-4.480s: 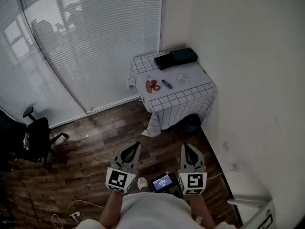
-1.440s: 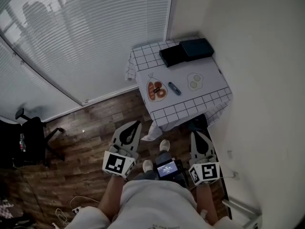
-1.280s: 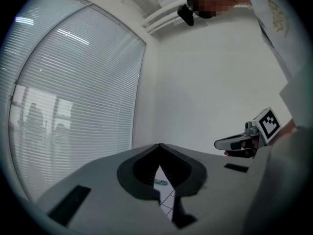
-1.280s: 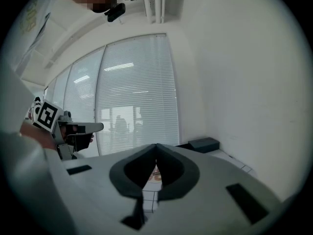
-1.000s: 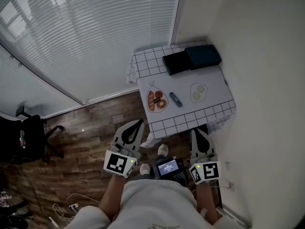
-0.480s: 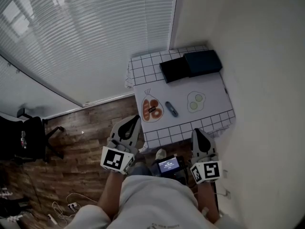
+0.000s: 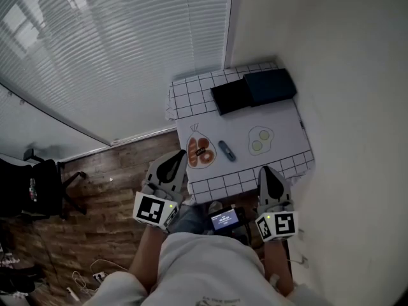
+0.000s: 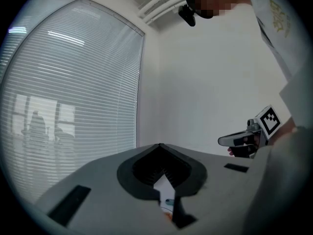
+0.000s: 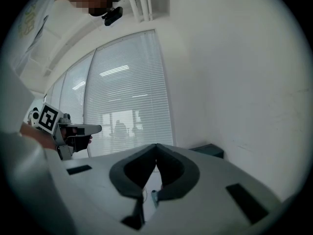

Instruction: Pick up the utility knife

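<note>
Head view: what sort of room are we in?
Probably an office corner: slatted window blinds, a black swivel chair on wood flooring, and a small cloth-covered table against the white wall.

R tongs (image 9: 156,146) tips together, facing blinds (image 9: 128,102); L tongs (image 9: 94,129) alongside.

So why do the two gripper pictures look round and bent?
Left gripper view: fisheye lens, black corners, blinds bowed. Right gripper view: same curve, light streaks glaring on the blinds. Head view: dim, slightly soft, table readable.
</note>
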The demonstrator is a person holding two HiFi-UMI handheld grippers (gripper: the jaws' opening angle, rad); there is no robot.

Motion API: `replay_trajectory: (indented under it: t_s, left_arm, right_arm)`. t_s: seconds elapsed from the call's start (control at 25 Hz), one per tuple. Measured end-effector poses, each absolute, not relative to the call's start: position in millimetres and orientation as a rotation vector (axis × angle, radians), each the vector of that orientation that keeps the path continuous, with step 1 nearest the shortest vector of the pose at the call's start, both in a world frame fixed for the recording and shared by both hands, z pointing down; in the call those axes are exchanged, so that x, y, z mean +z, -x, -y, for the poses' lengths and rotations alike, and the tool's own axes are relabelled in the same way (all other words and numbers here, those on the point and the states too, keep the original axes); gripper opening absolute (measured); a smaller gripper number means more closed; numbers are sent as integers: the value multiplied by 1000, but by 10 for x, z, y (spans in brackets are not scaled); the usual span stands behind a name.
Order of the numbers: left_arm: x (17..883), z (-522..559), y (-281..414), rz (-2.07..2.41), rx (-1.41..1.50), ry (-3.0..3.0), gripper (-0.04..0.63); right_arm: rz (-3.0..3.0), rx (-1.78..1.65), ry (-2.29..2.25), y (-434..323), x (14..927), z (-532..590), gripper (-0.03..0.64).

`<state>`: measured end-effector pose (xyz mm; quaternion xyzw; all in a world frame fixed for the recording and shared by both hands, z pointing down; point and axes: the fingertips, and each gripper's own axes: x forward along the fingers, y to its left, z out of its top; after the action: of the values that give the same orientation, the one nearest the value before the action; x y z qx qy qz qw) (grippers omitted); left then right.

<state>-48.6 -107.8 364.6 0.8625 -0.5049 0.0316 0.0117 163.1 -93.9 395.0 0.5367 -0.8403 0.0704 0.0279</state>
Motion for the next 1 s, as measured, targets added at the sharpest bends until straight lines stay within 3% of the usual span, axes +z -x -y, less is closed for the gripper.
replay_trajectory:
  t_s: [0.48, 1.0]
  left_arm:
    - [3786, 1577, 549, 1543, 124, -2684, 8]
    - [4266, 1928, 547, 1437, 196, -2635, 8]
  right_arm:
    - [2542, 102, -1641, -1472, 3934, 1409, 6]
    - [2489, 246, -1565, -1300, 4415, 1784, 7]
